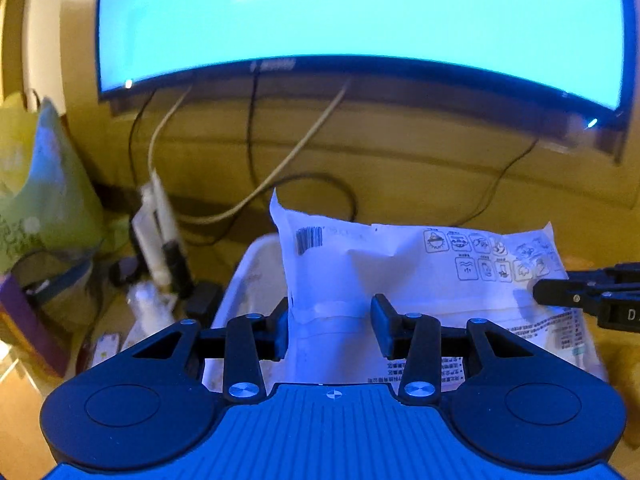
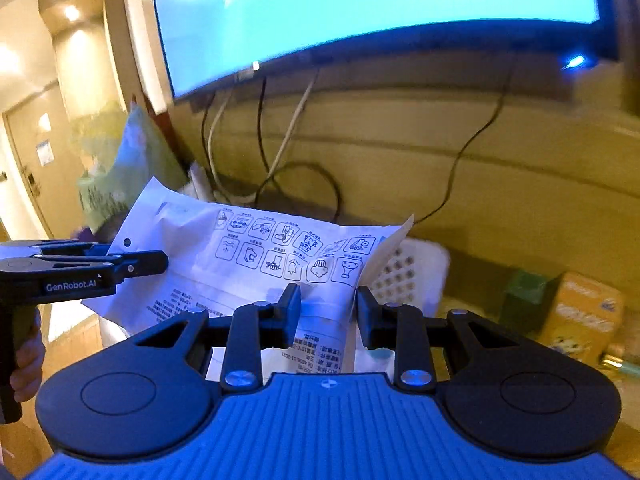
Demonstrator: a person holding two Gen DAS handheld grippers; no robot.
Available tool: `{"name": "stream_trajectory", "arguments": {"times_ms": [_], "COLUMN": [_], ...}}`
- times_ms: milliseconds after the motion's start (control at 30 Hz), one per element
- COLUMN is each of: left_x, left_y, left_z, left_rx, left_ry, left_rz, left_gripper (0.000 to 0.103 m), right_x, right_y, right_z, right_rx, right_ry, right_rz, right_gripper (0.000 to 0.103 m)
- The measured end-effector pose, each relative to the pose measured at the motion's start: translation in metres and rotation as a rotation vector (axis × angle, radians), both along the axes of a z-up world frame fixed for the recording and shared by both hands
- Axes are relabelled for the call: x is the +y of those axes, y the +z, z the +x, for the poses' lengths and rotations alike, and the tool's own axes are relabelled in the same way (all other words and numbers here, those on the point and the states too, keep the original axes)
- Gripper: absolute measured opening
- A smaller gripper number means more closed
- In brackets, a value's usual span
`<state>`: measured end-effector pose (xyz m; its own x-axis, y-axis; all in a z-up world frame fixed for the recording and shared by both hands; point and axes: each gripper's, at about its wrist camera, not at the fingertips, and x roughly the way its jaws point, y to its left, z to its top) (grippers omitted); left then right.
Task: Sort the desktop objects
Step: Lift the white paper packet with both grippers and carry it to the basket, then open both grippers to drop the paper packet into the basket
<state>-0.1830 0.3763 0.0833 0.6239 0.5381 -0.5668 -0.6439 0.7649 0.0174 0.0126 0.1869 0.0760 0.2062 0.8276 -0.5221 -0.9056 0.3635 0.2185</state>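
Observation:
A soft white package (image 1: 400,272) printed with a barcode and rows of icons hangs in the air between both grippers. My left gripper (image 1: 330,328) is shut on its left part, with the wrapper pinched between the two black pads. In the right wrist view the same package (image 2: 248,248) runs between the pads of my right gripper (image 2: 328,312), which is shut on its right end. Each gripper shows in the other's view: the right one (image 1: 560,292) at the package's right edge, the left one (image 2: 160,264) at its left edge. A white perforated basket (image 2: 416,268) stands right under the package.
A large lit screen (image 1: 360,12) fills the back, with cables (image 1: 256,184) hanging below it. A green bag (image 1: 48,200) and white tubes (image 1: 160,232) crowd the left side. An orange box (image 2: 588,312) and a green box (image 2: 524,292) stand at the right. A hand (image 2: 28,360) grips the left handle.

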Motion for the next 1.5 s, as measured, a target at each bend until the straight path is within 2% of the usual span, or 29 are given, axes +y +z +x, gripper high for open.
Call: {"name": "stream_trajectory", "arguments": {"times_ms": [100,200,233,300,367,433,533,667,700,767,800,867,1067,1167,1300,1500], "left_x": [0.016,0.032,0.036,0.044,0.041,0.04,0.038,0.032,0.032,0.031,0.03,0.029,0.024,0.02,0.01,-0.023], "left_y": [-0.013,-0.027,-0.031,-0.043,-0.049,-0.049,-0.041,-0.032,-0.031,-0.029,-0.029,-0.029,-0.027,-0.022,-0.012,0.011], "left_z": [0.002,0.013,0.015,0.023,0.027,0.028,0.027,0.034,0.036,0.037,0.036,0.035,0.03,0.026,0.02,0.02], "left_rx": [0.037,0.083,0.101,0.15,0.196,0.202,0.192,0.208,0.216,0.22,0.216,0.21,0.205,0.19,0.155,0.108], "left_ry": [-0.005,-0.026,-0.029,-0.049,-0.07,-0.118,-0.148,-0.165,-0.163,-0.157,-0.151,-0.145,-0.127,-0.119,-0.096,-0.093], "left_rz": [-0.017,-0.067,-0.089,-0.121,-0.082,-0.088,-0.071,-0.01,-0.005,-0.007,-0.004,0.004,0.008,0.005,-0.002,0.039], "left_gripper": [0.044,0.046,0.054,0.053,0.055,0.055,0.056,0.064,0.065,0.077,0.08,0.085,0.089,0.091,0.091,0.094], "right_x": [0.023,0.04,0.046,0.052,0.062,0.067,0.073,0.088,0.091,0.091,0.092,0.093,0.098,0.091,0.078,0.042], "right_y": [-0.011,-0.025,-0.029,-0.032,-0.033,-0.032,-0.029,-0.031,-0.032,-0.033,-0.033,-0.032,-0.03,-0.025,-0.015,0.002], "right_z": [-0.004,-0.002,-0.001,-0.006,-0.01,-0.012,-0.016,-0.035,-0.035,-0.037,-0.041,-0.048,-0.049,-0.051,-0.054,-0.055], "right_rx": [0.014,0.034,0.041,-0.027,-0.076,-0.066,0.006,-0.022,-0.001,0.024,0.015,-0.006,0.013,-0.006,-0.046,-0.136], "right_ry": [0.0,-0.015,-0.021,-0.028,-0.009,0.004,0.039,0.057,0.047,0.03,0.027,0.036,0.026,0.033,0.032,-0.003], "right_rz": [-0.069,-0.149,-0.183,-0.246,-0.322,-0.363,-0.377,-0.413,-0.417,-0.427,-0.428,-0.437,-0.416,-0.395,-0.344,-0.259], "right_gripper": [0.033,0.034,0.03,0.029,0.031,0.033,0.032,0.035,0.048,0.068,0.072,0.073,0.076,0.076,0.078,0.082]}}
